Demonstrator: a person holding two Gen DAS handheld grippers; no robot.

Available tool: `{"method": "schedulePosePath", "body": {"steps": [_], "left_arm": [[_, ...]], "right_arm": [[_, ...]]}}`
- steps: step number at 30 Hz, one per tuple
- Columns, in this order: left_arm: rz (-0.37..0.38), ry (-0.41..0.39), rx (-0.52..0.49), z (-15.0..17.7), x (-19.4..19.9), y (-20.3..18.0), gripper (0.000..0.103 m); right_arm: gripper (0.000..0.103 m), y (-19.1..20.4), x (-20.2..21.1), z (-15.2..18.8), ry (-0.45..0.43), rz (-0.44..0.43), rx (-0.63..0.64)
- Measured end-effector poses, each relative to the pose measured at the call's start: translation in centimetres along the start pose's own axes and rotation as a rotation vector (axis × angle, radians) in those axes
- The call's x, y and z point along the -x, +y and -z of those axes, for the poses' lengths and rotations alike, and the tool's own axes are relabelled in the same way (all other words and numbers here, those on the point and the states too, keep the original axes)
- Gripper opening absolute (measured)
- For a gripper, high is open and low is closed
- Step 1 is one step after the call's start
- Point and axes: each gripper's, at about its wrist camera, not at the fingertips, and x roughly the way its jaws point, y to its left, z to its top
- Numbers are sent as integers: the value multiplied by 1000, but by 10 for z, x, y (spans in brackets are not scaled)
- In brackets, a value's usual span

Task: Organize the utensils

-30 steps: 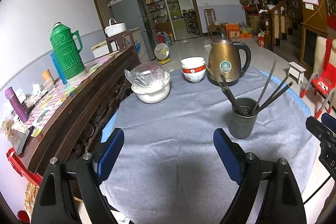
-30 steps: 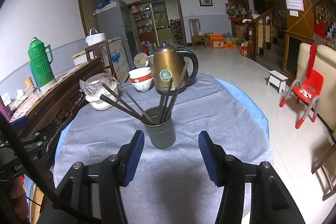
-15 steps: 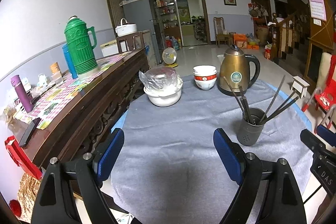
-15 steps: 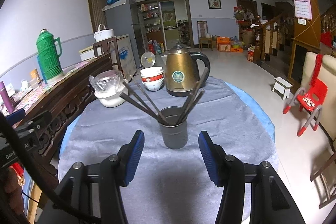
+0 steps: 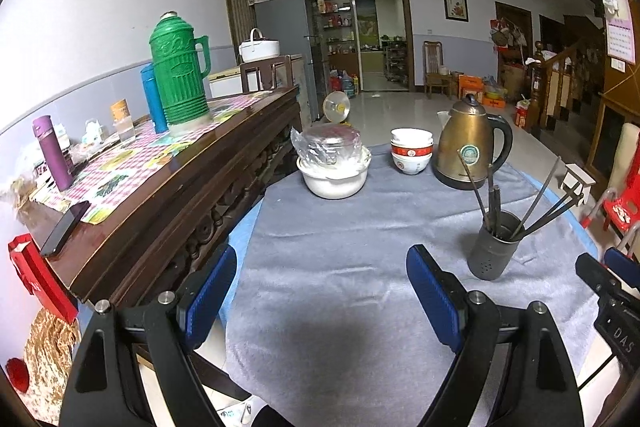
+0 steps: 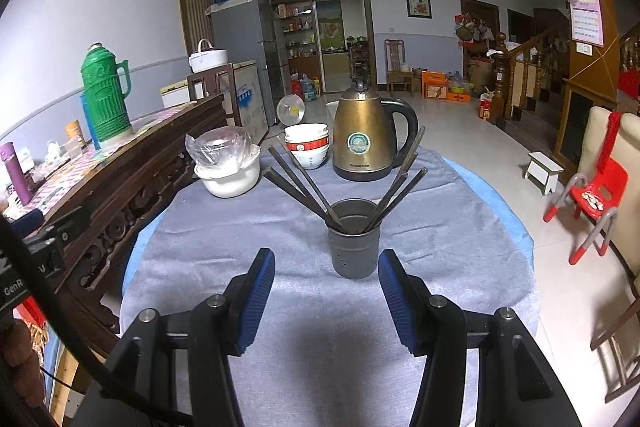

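Left wrist view: left hand-held gripper (image 5: pixel 320 291) spread wide, nothing between its blue pads, over bare grey cloth (image 5: pixel 340 251) well short of the utensil holder (image 5: pixel 494 251); the holder sits off to its right, and the edge of the other gripper's body, lettered "DAS", shows just beyond the holder at the frame's right edge. This view alone takes in the length of the dark wooden sideboard (image 5: pixel 168 187) left of the holder: checked cloth, purple flask (image 5: pixel 52 153), black phone (image 5: pixel 64 227), red box hanging at its near end. Right wrist view: right hand-held gripper (image 6: pixel 326 287) at a moderate spread, empty, lined up squarely on the holder (image 6: pixel 354 247), which stands just past the pad tips, not touched. Dark chopsticks (image 6: pixel 304 187) fan out of the holder in two bunches, left and right. Only this view shows the white stool (image 6: pixel 544 167) and red child's chair (image 6: pixel 592 199) on the tiled floor right of the holder. Counter round, grey cloth over blue. Behind the holder: brass-coloured kettle (image 6: pixel 364 139), stacked red-banded bowls (image 6: pixel 308 145), white pot with plastic-wrapped lid (image 6: pixel 230 167). Green thermos (image 6: pixel 106 95) on the sideboard. Far wall: clock, framed picture, open doorway. Kettle badge unreadable; "GenR" partly legible on gear at the left edge.
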Motion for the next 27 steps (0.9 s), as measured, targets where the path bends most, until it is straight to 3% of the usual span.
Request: {"method": "schedulePosePath", "body": {"steps": [27], "left_arm": [[11,-46,78,19,37,40,87]], "right_arm": [[58,29,44,7,-46,12,17]]}}
